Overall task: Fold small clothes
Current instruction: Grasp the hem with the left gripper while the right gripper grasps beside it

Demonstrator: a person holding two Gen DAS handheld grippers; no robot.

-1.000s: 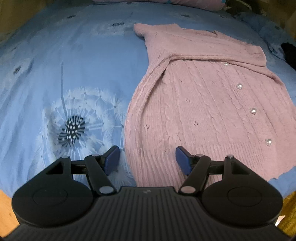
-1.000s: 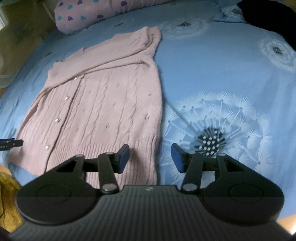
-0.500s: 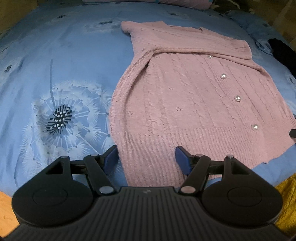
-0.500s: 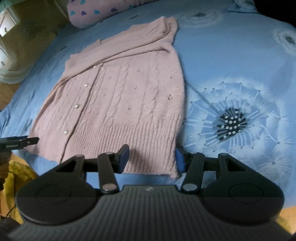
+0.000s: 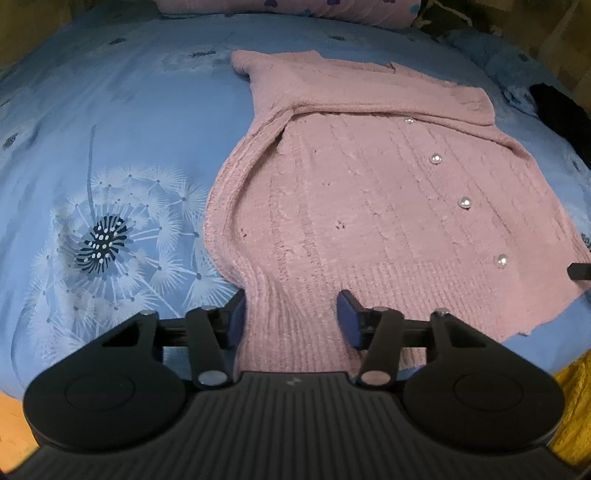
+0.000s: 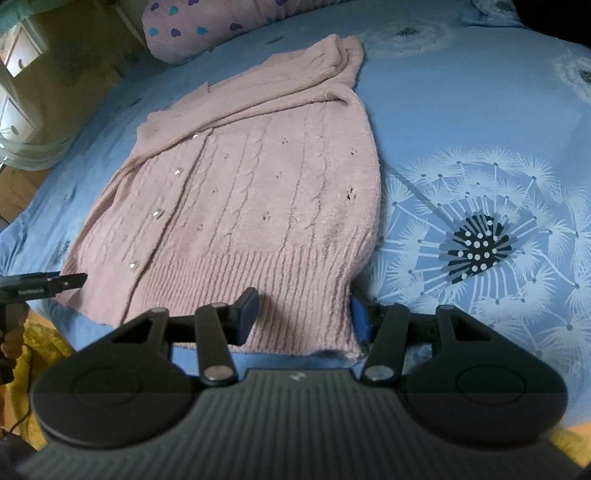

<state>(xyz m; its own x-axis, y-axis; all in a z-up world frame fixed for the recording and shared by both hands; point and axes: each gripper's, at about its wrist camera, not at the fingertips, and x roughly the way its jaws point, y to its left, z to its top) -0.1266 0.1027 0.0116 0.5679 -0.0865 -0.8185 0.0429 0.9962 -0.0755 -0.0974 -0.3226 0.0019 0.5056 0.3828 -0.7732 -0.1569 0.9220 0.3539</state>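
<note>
Cardigan (image 5: 369,206): pink cable-knit with pearl buttons, lying flat on the bed (image 5: 110,110), which has a blue dandelion-print cover. Its long axis runs from the ribbed hem at 6 o'clock to the collar at 12 o'clock in both wrist views.

Left gripper (image 5: 291,317): the jaws have just been closing and now stand at a middling gap, with the hem's left corner between them. Contact of the pads cannot be confirmed.

Right gripper (image 6: 303,314): the jaws are at a similar gap and straddle the hem's right corner. The cloth reaches the right-hand pad.

Both hands are equally near, one at each hem corner. Judgement: a lift toward 12 o'clock would fold hem to collar.

The heart-print pillow (image 6: 207,29) lies at 12 o'clock. A label on the other gripper, seen at 9 o'clock in the right wrist view, is too small to read.
</note>
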